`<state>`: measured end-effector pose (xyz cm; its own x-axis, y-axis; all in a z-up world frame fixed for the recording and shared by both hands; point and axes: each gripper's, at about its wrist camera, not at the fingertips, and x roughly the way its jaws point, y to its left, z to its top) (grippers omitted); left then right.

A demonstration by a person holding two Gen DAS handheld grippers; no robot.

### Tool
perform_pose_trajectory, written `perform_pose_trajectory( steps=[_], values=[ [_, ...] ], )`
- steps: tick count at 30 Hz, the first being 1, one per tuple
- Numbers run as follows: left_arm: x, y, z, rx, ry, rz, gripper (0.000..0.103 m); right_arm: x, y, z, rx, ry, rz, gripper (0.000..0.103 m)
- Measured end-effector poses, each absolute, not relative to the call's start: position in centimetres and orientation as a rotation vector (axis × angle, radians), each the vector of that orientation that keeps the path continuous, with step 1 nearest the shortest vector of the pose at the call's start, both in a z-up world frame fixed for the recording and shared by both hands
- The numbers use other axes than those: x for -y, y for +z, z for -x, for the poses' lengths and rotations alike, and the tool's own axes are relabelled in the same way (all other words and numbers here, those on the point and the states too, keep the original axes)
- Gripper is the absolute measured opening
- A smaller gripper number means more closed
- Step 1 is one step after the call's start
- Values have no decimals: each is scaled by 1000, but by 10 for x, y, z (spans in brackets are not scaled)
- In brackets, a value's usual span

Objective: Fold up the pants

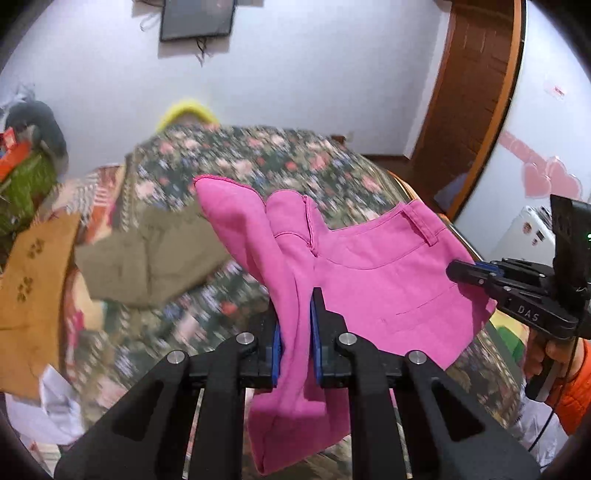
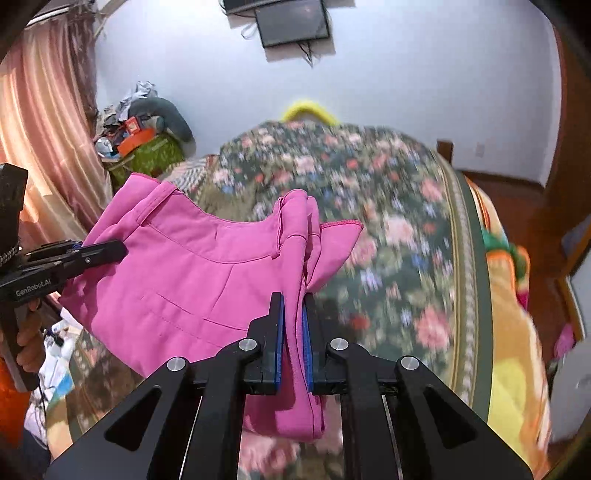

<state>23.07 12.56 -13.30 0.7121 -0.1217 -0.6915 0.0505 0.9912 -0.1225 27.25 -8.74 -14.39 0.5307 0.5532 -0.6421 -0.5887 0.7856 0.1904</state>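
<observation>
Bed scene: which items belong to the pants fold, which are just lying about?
In the job:
pink pants
left gripper, shut on them
right gripper, shut on them

Lying about:
olive garment
tan cloth
floral bedspread
wall screen

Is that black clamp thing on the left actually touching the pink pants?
Touching. In the left wrist view, the left gripper has its jaws closed on a bunched fold of the pink pants, with fabric pressed against both blue pads.
</observation>
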Motion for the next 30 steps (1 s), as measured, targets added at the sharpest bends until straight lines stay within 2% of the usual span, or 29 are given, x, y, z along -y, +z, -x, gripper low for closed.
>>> perform_pose_trajectory(
  steps=[6, 16, 23, 30],
  values=[
    [-170, -131, -259, -754, -22, 117, 13, 39, -133, -300, -700, 720, 66, 8],
    [-256, -156, -329, -787, 100, 159, 13, -59, -146, -360, -701, 757, 109, 8],
    [-304, -191, -374, -805, 184, 145, 13, -114, -166, -397, -732, 782, 128, 8],
    [-335, -249, -404, -876, 244, 131, 13, -152, -202, -420, -810, 786, 149, 8]
  ],
)
